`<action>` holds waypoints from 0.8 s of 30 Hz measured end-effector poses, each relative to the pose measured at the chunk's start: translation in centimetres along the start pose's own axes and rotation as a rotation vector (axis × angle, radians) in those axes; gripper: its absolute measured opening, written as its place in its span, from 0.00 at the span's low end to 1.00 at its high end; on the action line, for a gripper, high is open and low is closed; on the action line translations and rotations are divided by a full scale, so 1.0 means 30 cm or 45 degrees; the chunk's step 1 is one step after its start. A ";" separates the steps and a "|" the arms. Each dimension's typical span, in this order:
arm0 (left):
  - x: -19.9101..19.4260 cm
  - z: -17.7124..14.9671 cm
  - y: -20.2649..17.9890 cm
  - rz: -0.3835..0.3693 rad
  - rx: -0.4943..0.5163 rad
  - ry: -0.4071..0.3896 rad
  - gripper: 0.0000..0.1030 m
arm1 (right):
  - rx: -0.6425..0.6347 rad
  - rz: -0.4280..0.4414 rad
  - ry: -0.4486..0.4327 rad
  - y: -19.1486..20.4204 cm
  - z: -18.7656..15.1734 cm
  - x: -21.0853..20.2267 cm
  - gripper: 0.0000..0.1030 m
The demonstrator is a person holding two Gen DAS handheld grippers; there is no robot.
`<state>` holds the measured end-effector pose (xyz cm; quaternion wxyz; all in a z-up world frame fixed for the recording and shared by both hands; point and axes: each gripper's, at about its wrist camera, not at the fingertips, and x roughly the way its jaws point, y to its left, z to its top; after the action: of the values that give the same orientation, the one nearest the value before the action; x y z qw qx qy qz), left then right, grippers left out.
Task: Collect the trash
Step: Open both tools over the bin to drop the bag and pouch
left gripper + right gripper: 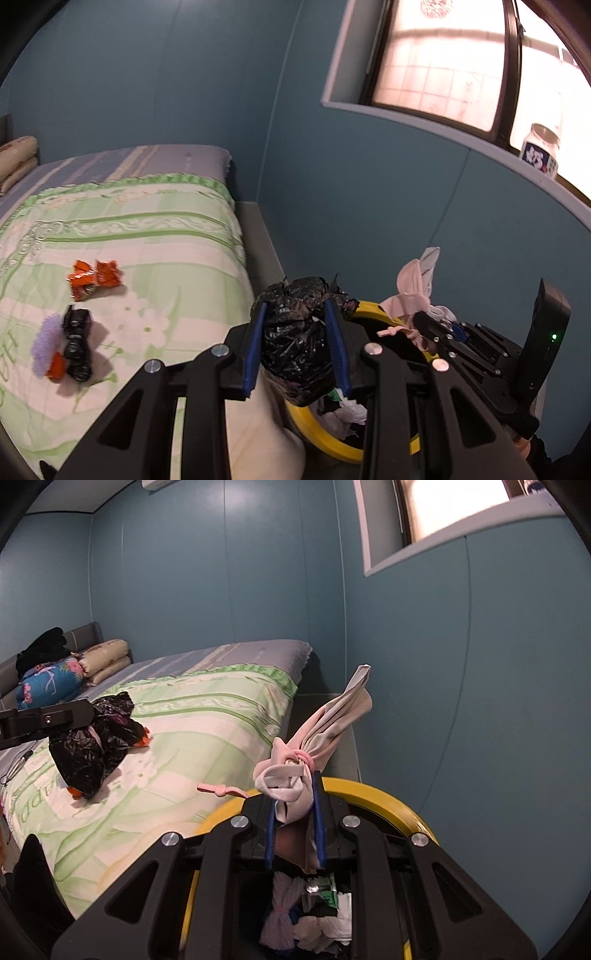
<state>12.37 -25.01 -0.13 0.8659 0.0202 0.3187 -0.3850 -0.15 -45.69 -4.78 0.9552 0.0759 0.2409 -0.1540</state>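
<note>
the left gripper (297,341) is clamped on a crumpled black plastic bag (299,354), its 2 blue pads pressing the bundle from either side. the right gripper (295,823) is pinched narrowly on a pale pink cloth bundle (314,731) tied with a pink band, whose long axis rises up and away from the fingers, slightly to the right.

the deciding relation is vertical: the yellow-rimmed bin (369,788) stands on the floor beside the bed (207,716), and its mouth, already holding white and dark scraps, lies directly below the right gripper. in the left wrist view the same rim (317,432) appears under and slightly right of the black bag, which hangs about over the near-left edge, beside the mattress corner. the right hand is judged nearer to a clean drop; the left probably needs a small shift to the right, toward the bin's centre.

more trash lies on the bed, well apart from both grippers: orange wrappers (94,277), a second small black bag (77,339), a lilac fluffy piece (44,343). these would be the later pickups, nearer the left hand.
</note>
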 end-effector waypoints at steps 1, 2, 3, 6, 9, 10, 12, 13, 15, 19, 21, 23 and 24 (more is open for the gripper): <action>0.016 -0.005 -0.008 -0.016 0.000 0.011 0.29 | 0.001 -0.011 0.005 -0.006 -0.008 0.004 0.15; 0.037 -0.011 -0.018 -0.035 0.003 0.027 0.29 | 0.004 -0.018 0.009 -0.009 -0.015 0.006 0.15; 0.061 -0.017 -0.029 -0.047 0.010 0.043 0.29 | 0.010 -0.022 0.019 -0.016 -0.023 0.011 0.15; 0.123 -0.030 -0.053 -0.096 0.020 0.088 0.29 | 0.032 -0.036 0.048 -0.037 -0.044 0.026 0.15; 0.174 -0.045 -0.070 -0.125 0.020 0.123 0.29 | 0.064 -0.047 0.078 -0.065 -0.065 0.040 0.15; 0.197 -0.051 -0.078 -0.138 0.023 0.140 0.29 | 0.076 -0.049 0.087 -0.077 -0.073 0.043 0.15; 0.224 -0.059 -0.087 -0.155 0.022 0.162 0.29 | 0.083 -0.056 0.100 -0.092 -0.083 0.048 0.16; 0.235 -0.062 -0.091 -0.164 0.019 0.170 0.29 | 0.086 -0.063 0.104 -0.099 -0.089 0.049 0.16; 0.257 -0.066 -0.092 -0.188 0.011 0.184 0.29 | 0.097 -0.063 0.111 -0.113 -0.098 0.050 0.16; 0.267 -0.066 -0.079 -0.199 -0.020 0.174 0.47 | 0.117 -0.058 0.114 -0.121 -0.091 0.065 0.29; 0.269 -0.065 -0.082 -0.190 -0.012 0.168 0.50 | 0.119 -0.064 0.107 -0.130 -0.087 0.064 0.31; 0.268 -0.062 -0.080 -0.184 -0.012 0.160 0.54 | 0.123 -0.070 0.100 -0.135 -0.085 0.059 0.31; 0.265 -0.061 -0.073 -0.180 -0.020 0.154 0.59 | 0.126 -0.072 0.098 -0.137 -0.085 0.058 0.31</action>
<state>13.88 -31.25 -5.63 0.8158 0.0139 0.3741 -0.4408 -1.17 -49.45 -8.14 0.9356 0.1221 0.2715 -0.1896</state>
